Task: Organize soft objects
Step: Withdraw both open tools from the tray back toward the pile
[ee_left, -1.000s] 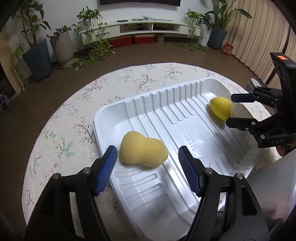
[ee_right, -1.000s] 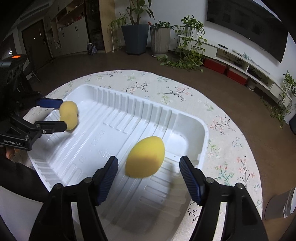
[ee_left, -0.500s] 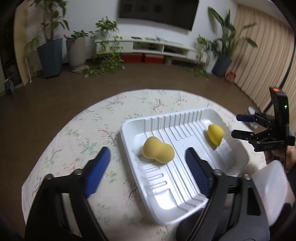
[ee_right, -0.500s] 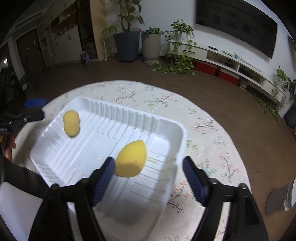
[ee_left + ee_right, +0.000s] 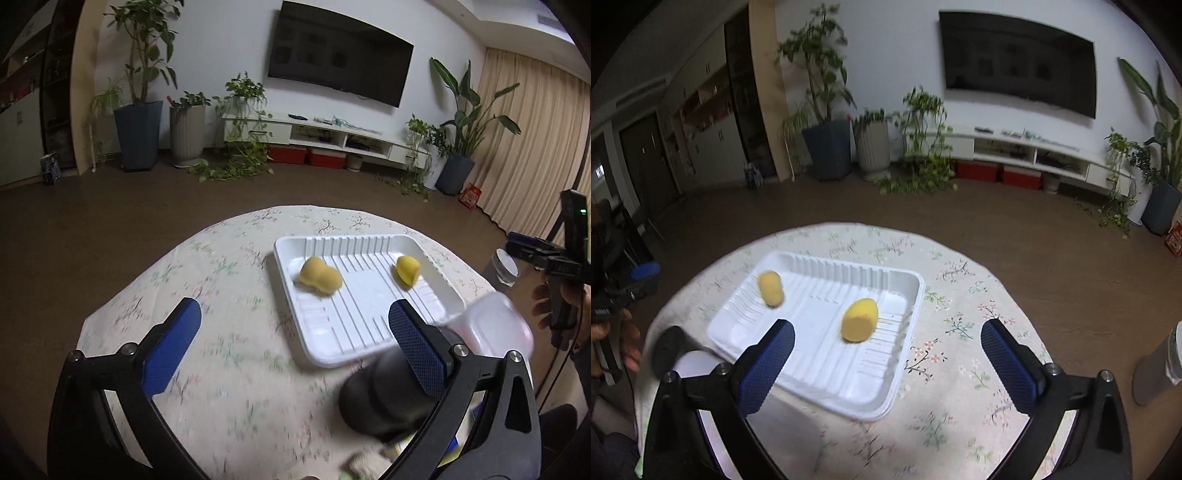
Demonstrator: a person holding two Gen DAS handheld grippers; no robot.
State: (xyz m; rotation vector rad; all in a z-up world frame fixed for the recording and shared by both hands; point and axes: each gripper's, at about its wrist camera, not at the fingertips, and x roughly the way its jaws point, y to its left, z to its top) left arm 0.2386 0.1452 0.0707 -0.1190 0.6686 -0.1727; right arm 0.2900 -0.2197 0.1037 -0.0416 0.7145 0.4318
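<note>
1. My left gripper stands wide, its jaws having just been opening, with nothing between the blue, cross-hatched rubber pads.
2. My right gripper is just as wide, its jaws also having just been opening, and it holds nothing either.
3. The white plastic tray, thin and ribbed with raised ridges across its floor, lies on the round counter under a pale floral cloth.
4. In the left view, a yellow foam sponge pinched at the waist like a gourd rests in the tray at about 12 o'clock from my left gripper.
5. An egg-shaped yellow sponge with one flat cut end sits in the tray at roughly 11 o'clock from my right gripper; it looks matte and smooth.
6. A dark rounded object, blurred, lies on the counter at the tray's near corner; I cannot tell what it is.
7. A translucent plastic container sits just beside it, at 3 o'clock in the left view.
</note>
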